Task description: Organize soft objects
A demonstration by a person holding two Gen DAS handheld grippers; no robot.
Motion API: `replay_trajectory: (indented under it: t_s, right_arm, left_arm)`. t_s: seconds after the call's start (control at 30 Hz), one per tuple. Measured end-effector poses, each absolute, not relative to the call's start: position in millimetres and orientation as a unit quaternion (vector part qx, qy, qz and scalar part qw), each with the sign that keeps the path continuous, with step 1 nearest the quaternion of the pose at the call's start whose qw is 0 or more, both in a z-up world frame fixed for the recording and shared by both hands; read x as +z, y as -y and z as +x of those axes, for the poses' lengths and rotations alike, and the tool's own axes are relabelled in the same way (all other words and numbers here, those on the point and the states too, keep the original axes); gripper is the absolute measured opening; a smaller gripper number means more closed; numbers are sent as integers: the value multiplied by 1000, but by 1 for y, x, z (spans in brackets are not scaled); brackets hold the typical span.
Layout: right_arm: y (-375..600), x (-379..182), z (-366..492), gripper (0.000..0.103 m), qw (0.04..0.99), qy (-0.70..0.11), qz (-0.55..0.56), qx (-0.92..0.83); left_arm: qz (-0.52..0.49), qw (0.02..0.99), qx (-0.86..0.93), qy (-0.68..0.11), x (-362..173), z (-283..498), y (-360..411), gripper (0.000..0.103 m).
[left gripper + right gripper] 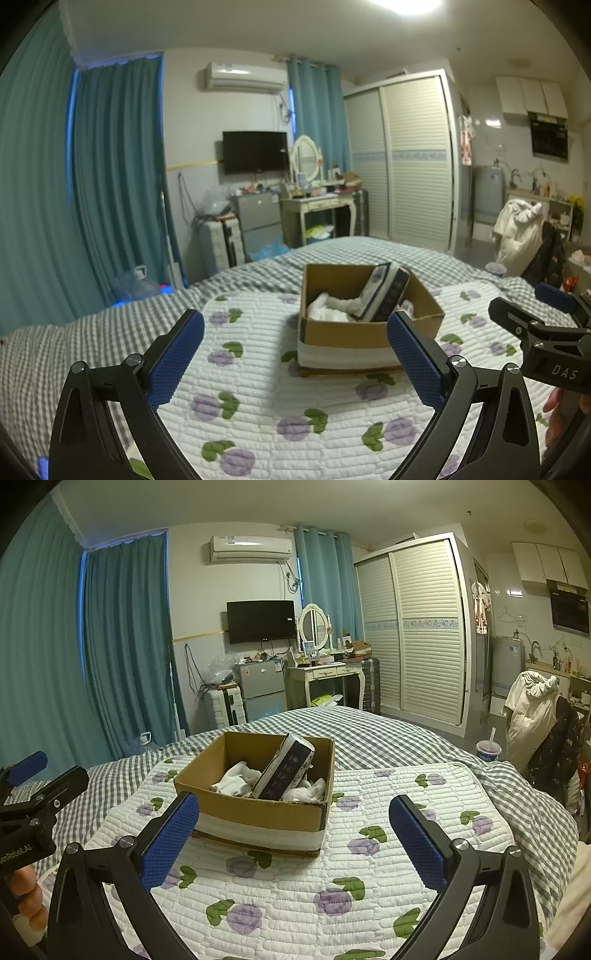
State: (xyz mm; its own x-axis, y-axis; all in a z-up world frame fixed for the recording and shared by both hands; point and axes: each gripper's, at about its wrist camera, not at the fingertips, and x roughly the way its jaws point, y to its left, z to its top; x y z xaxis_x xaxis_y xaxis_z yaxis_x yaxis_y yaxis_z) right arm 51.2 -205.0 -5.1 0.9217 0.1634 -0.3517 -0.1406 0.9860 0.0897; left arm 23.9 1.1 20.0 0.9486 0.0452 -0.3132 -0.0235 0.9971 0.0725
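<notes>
A bed fills the lower half of both views, covered by a white quilted mat (332,878) printed with purple flowers, laid over a grey checked sheet (388,734) that shows past the mat's left, far and right edges.

At the left, the left gripper (295,354) hangs low over the mat, its two blue-padded fingers (177,358) spread wide apart with nothing between them.

Near the mat's middle sits an open cardboard box (258,812) with a white band around its base. Inside lie rumpled white soft cloths (236,779), and a dark-and-white wrapped packet (284,771) leans tilted against the far right wall. Bare mat surrounds the box on every side.

To the right, the right gripper (293,838) also hovers above the mat, fingers wide apart and holding nothing, its left pad (170,842) just in front of the box's near left corner.
</notes>
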Motion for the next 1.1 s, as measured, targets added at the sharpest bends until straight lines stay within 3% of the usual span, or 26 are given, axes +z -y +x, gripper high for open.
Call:
replay_trajectory:
  t_s: [1.1]
  right_arm:
    - [200, -11, 54, 103, 977, -197, 31, 74]
  left_arm:
    - [29, 985, 19, -169, 16, 27, -1, 101]
